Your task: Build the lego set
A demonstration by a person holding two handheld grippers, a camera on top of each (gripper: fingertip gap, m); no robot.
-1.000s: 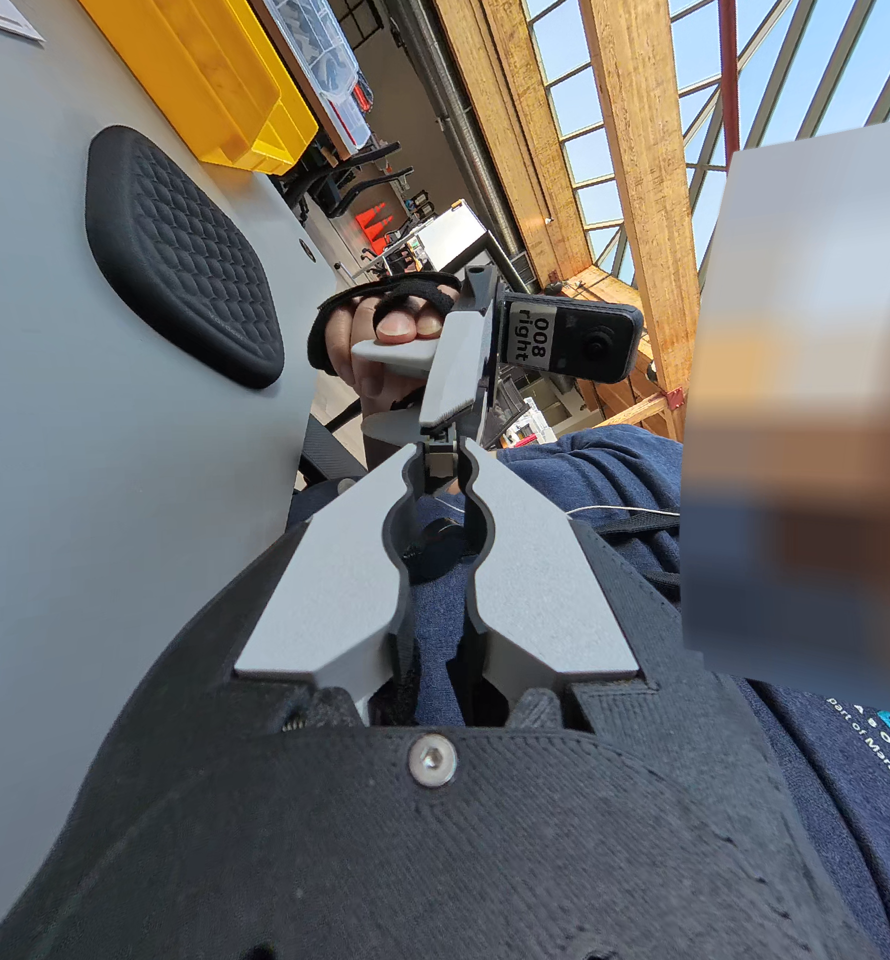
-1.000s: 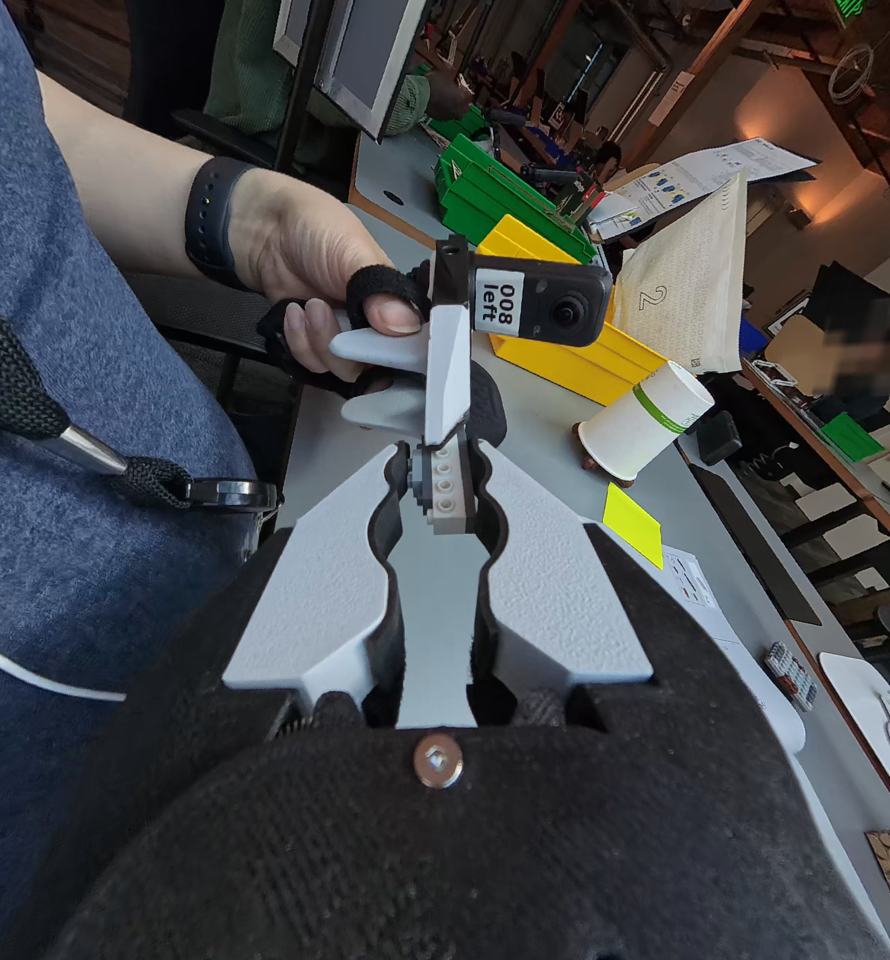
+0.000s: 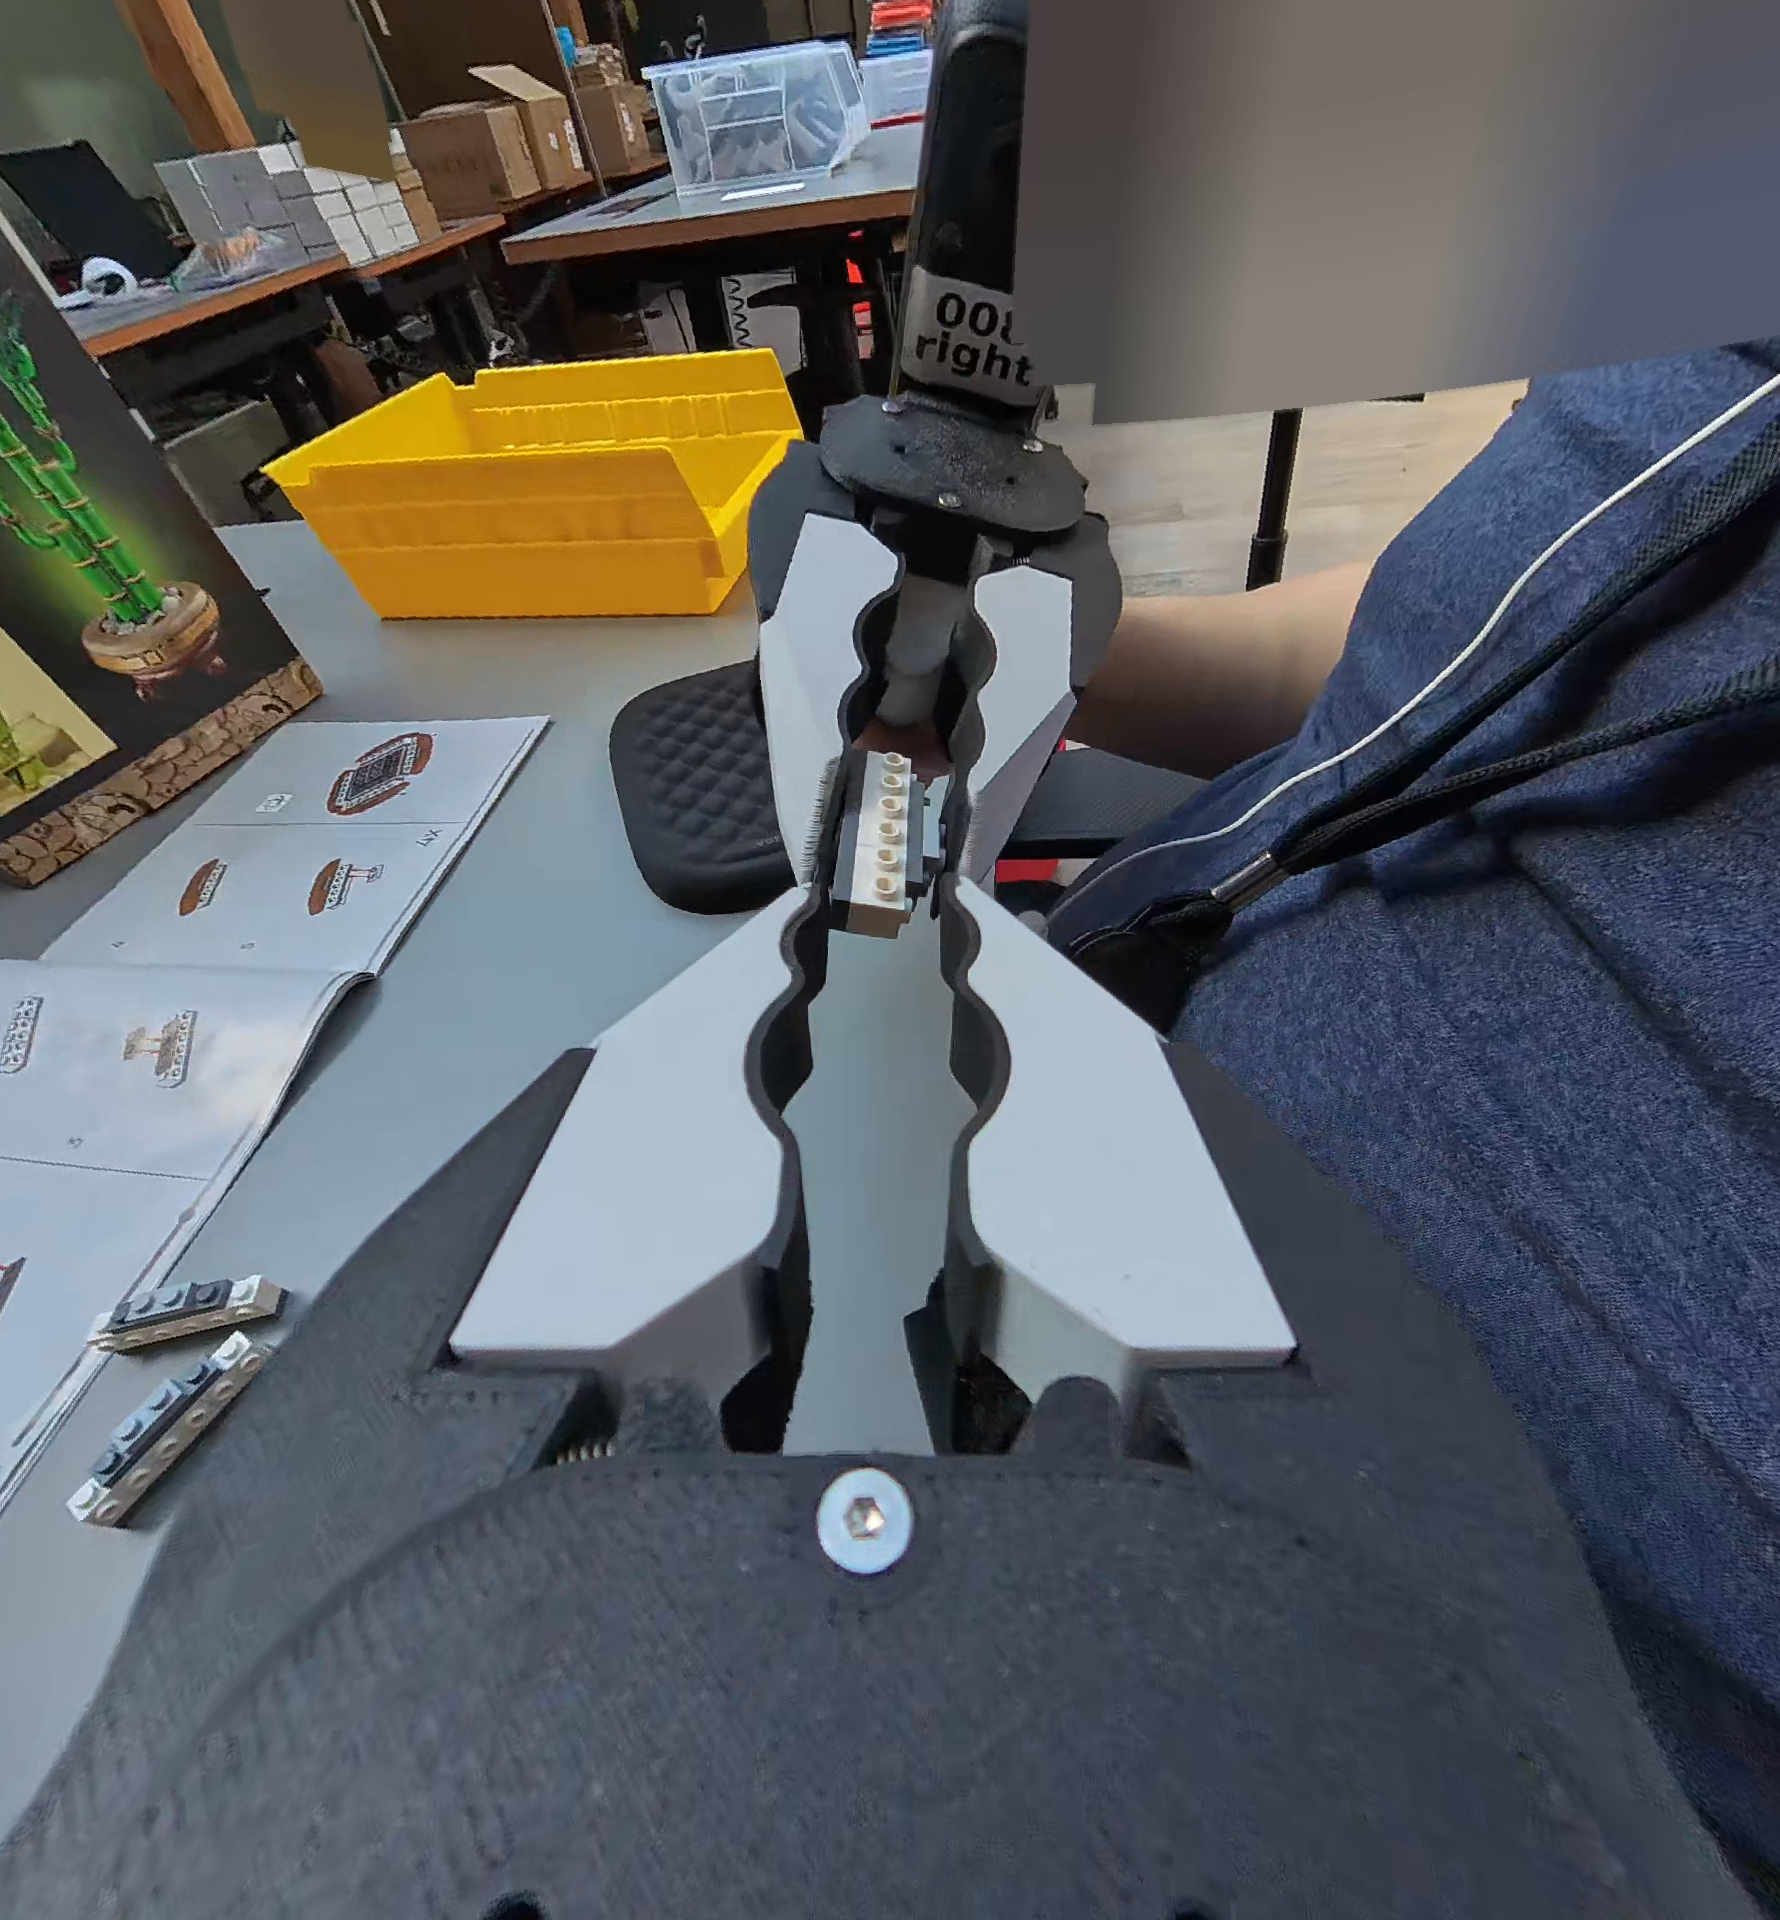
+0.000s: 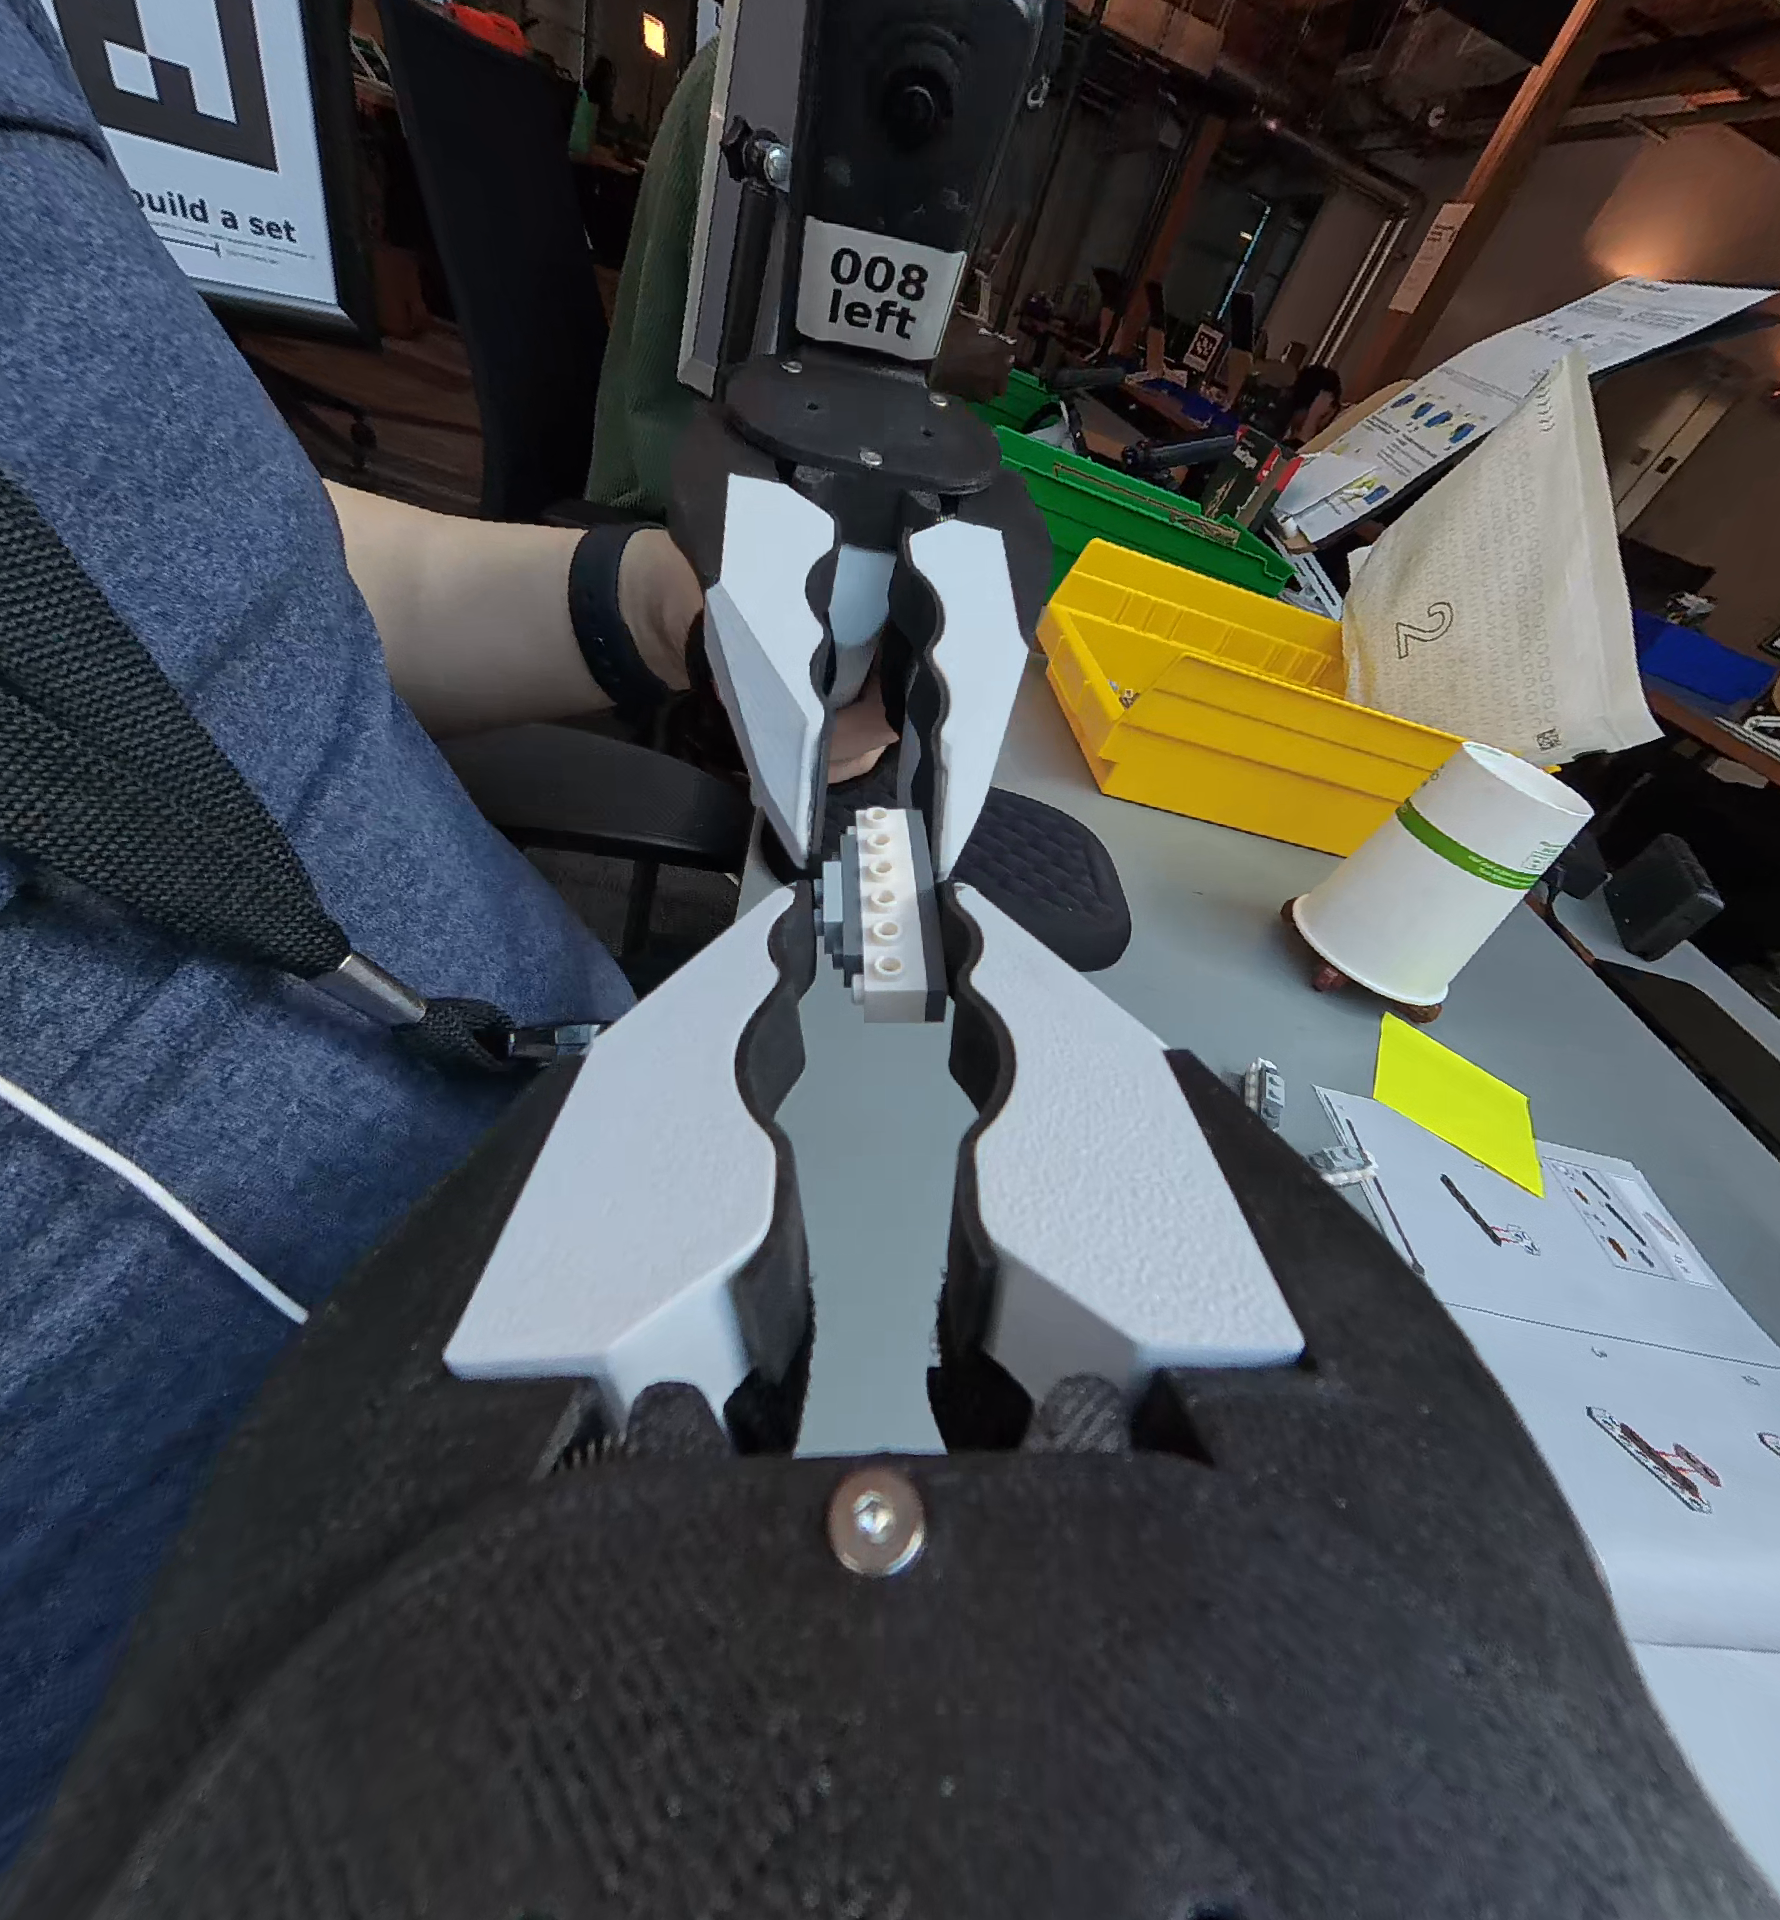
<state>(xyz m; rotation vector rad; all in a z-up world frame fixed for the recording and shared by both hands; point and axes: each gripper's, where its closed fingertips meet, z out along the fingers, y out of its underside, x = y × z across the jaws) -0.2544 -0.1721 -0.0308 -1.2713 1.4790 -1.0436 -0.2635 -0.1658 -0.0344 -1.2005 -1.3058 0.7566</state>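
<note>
Brick stack: a short white-and-grey stack (image 3: 881, 847) is held in the air above the near table edge, between the two grippers, which meet tip to tip; studs face sideways toward the cameras.
Left gripper (image 3: 870, 914): its tips close on one end of the stack; the fingers are narrow but not touching, so it grips the stack.
Right gripper (image 4: 881, 935): it clamps the same stack from the opposite end; its pads press both long sides.
Why held so: I judge the two opposing grips steady the stack so the layers can be squeezed together or one end passed over; which of these it is I cannot tell.
Table (image 3: 512, 997): grey; the work hangs over it, close to the person's blue top.
Loose strips: two grey-and-tan built strips (image 3: 185, 1314) lie near left on the table, side by side, likely waiting their turn.
Booklet (image 3: 242, 914): one, open flat at left for reference.
Box (image 3: 65, 540): one, stood upright at far left, showing the finished plant.
Yellow bins (image 3: 543, 509): two, nested, far on the table.
Cup (image 4: 1437, 883): one paper cup, upside down at right.
Note (image 4: 1452, 1101): one yellow sticky note on the booklet.
Pad (image 3: 694, 790): one black wrist pad beneath the grippers.
</note>
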